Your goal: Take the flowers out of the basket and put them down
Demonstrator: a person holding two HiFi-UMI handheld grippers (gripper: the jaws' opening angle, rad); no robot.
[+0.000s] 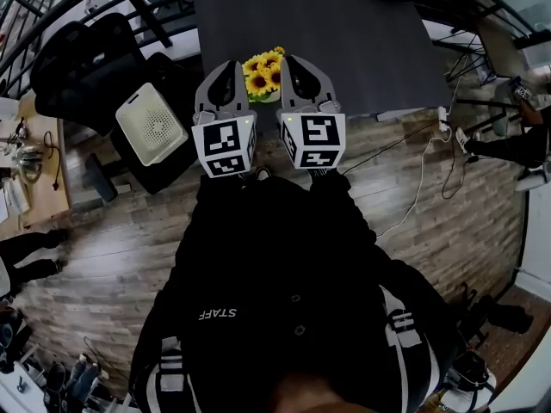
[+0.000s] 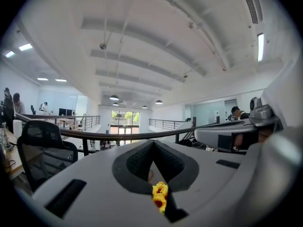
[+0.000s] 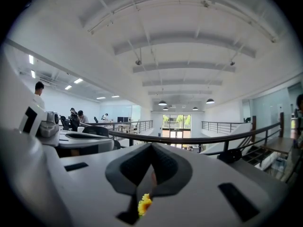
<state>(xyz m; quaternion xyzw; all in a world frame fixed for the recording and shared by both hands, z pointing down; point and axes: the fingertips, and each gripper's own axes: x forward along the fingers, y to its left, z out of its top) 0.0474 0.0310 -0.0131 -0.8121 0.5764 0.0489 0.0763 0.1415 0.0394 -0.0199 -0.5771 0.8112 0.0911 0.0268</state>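
Note:
A bunch of yellow sunflowers (image 1: pixel 263 74) stands at the front edge of the dark table (image 1: pixel 327 33), with a bit of pale container (image 1: pixel 269 96) under it. I hold both grippers side by side above it, pointing towards the table. The left gripper (image 1: pixel 225 65) is just left of the flowers and the right gripper (image 1: pixel 297 60) just right of them. In the left gripper view the jaws (image 2: pixel 152 145) meet, and the flowers (image 2: pixel 160 196) show low through the gap. In the right gripper view the jaws (image 3: pixel 152 148) also meet, above the flowers (image 3: pixel 144 205). Neither gripper touches the flowers.
A white perforated box (image 1: pixel 151 124) rests on a black office chair (image 1: pixel 95 67) to the left. Cables (image 1: pixel 413 188) and a power strip (image 1: pixel 443 119) lie on the wood floor at right. Railings and desks with people fill the background of both gripper views.

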